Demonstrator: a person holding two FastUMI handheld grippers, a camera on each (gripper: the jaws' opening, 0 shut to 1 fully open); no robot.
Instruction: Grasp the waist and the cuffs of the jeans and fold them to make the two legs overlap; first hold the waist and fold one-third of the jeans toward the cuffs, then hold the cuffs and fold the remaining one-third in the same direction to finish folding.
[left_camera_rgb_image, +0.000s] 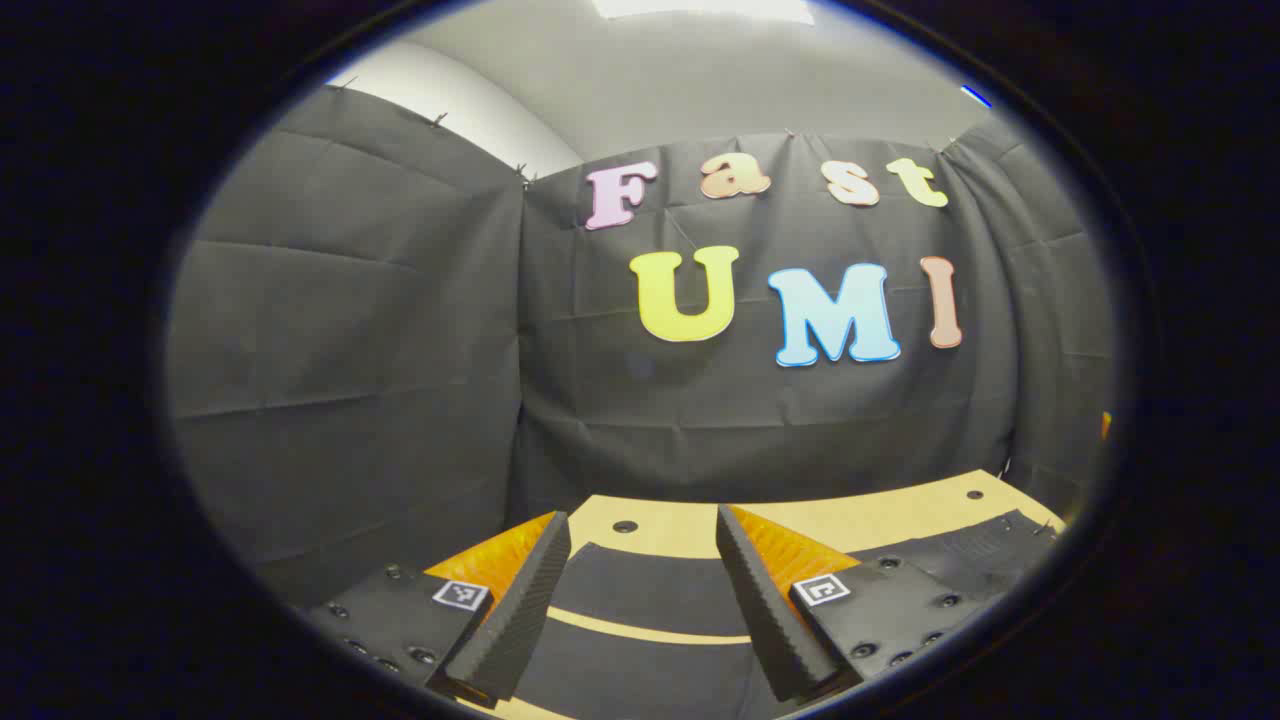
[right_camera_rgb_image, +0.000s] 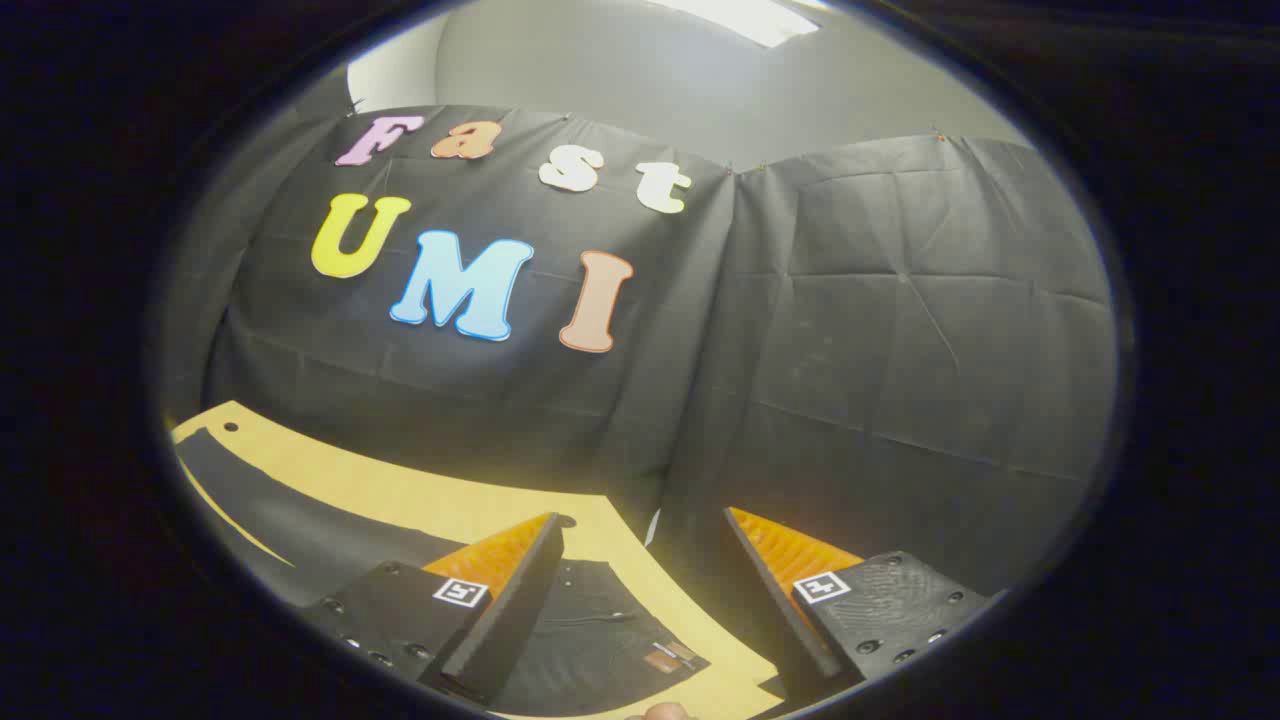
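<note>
Black cloth wall takes up most of the left gripper view, from upper left to right edge, w/ a strip of pale ceiling above it at top centre. Below, across the lower centre and lower right, sits a tan wooden table w/ small round holes near its far edge.

Dark jeans lie flat on that table at bottom centre, spread in two dark bands w/ a thin curve of tan tabletop between them; another dark part runs out toward lower right. In the right gripper view the jeans show at lower left as a long dark strip, and at bottom centre as a waist part w/ a small brown patch.

Left gripper sits at the bottom of its own view: two black ribbed fingers w/ orange backing, spread wide, nothing between them, above the jeans; contact w/ the fabric can't be told.

Right gripper sits at the bottom of the right gripper view, fingers also spread wide and holding nothing, one over the waist part, the other past the table's edge against the cloth wall.

Smallest: square black-and-white marker tags on each gripper body.
</note>
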